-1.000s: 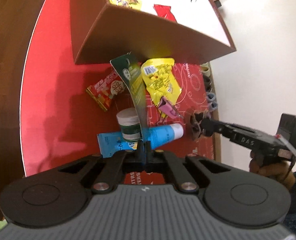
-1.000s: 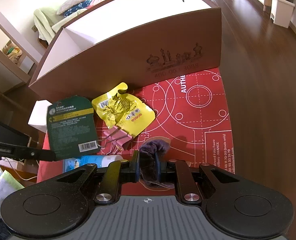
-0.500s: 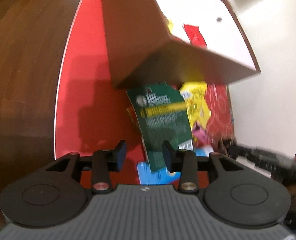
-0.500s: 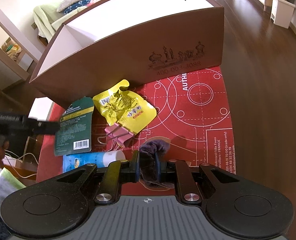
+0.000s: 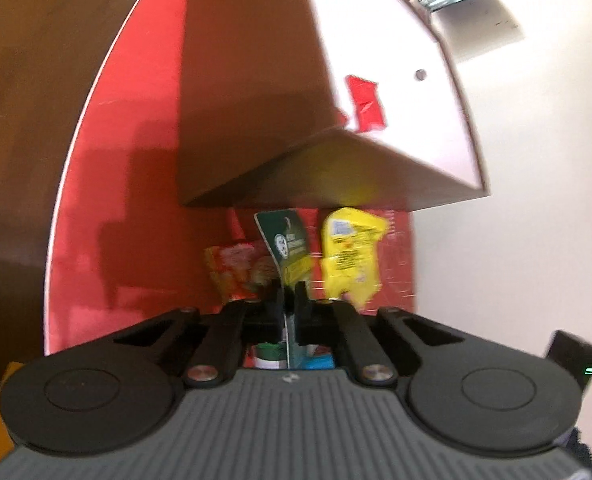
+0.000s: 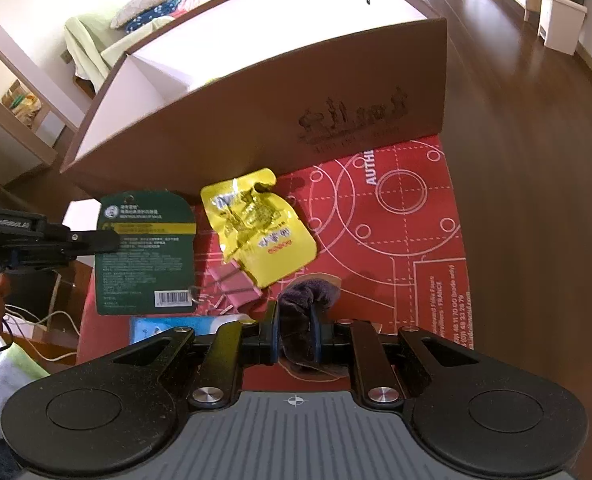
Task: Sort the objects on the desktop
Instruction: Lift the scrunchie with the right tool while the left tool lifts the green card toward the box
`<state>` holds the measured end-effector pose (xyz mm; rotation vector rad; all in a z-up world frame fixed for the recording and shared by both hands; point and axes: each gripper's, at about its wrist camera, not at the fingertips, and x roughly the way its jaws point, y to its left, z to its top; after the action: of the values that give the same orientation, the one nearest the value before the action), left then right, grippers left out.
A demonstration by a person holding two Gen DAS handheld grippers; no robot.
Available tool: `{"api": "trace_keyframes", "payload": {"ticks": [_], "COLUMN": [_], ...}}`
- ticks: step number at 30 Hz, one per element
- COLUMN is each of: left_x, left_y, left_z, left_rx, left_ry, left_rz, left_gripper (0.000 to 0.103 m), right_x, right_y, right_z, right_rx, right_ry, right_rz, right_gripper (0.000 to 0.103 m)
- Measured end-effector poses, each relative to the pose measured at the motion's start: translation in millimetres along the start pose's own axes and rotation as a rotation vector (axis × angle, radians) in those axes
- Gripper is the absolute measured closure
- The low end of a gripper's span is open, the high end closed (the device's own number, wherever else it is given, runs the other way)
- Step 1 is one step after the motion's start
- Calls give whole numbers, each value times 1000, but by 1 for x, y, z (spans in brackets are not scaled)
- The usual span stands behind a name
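Note:
A dark green printed card stands edge-on between the fingers of my left gripper, which is shut on it. From the right wrist view the same card hangs above the red mat, pinched at its left edge by the left gripper. My right gripper is shut on a fuzzy purple hair tie low over the mat. The open brown box stands just beyond both.
On the red mat lie a yellow packet, a pink binder clip and a blue tube. A red-orange snack packet lies left of the card. Inside the box is a red wrapper. Dark wood floor surrounds the mat.
The left gripper's jaws stood apart half a second ago with the green card loose between them; now they are shut on it, closer to the box. The right gripper has not moved.

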<state>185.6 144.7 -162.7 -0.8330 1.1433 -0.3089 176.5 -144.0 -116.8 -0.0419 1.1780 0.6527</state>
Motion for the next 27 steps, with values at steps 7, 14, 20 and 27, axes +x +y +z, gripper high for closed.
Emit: {"api": "trace_keyframes", "payload": {"ticks": [7,14,20,27], "left_x": [-3,19,-5,-10], "left_y": [-27,-28,-45,-55], "left_z": [1,8,3,2], "left_rx": [100,84,143,154], "left_ry": [-8,31,7,1], "left_rz": [85,120,82,91], "left_gripper": [103,102,103,103], "right_x": [0,-5,-11,-16], "right_y": [3,-3,-9,-7], "right_z": [2,-3,-2,1], "right_rx": [-7,13,31,23], "right_ry": [-7,-16,-31,-50], "right_rz": [5,-3,-6,8], "right_gripper": [89,89,89,89]}}
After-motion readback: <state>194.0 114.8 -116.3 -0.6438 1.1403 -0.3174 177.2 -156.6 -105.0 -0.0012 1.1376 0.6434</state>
